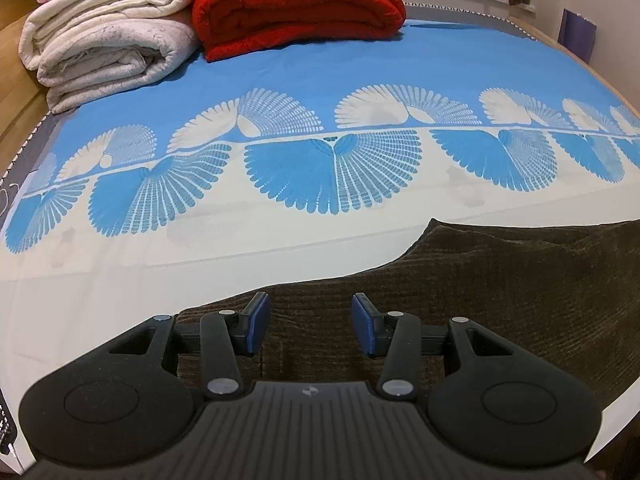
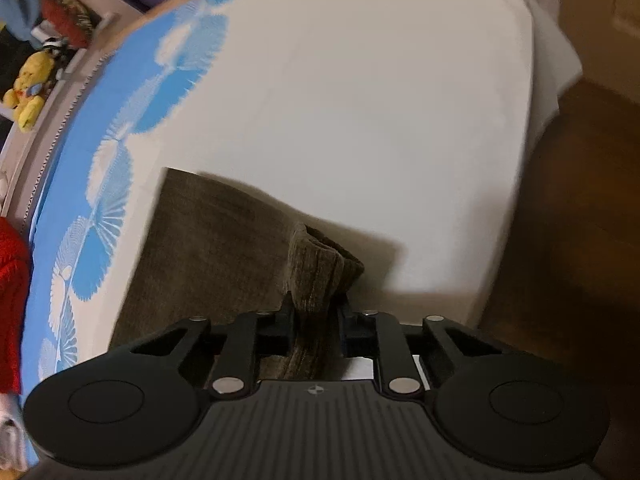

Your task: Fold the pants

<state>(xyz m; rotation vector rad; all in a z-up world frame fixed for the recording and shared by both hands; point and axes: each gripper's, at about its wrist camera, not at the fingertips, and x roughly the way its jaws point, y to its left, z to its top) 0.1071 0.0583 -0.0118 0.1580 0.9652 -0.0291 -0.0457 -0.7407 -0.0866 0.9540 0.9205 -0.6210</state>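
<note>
Right gripper [image 2: 316, 316] clamped on bunched brown corduroy pants [image 2: 208, 248], pads hidden; left gripper [image 1: 311, 326] apart above them; white bedsheet [image 2: 360, 100] beyond.

Bed [image 1: 280, 236] with blue-and-white sheet, brown corduroy pants [image 1: 500, 280], red blanket [image 1: 296, 8], cream quilts [image 1: 104, 36]

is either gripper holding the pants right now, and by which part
The right gripper is shut on a bunched-up edge of the brown pants. The left gripper is open above them, holding nothing.
</note>
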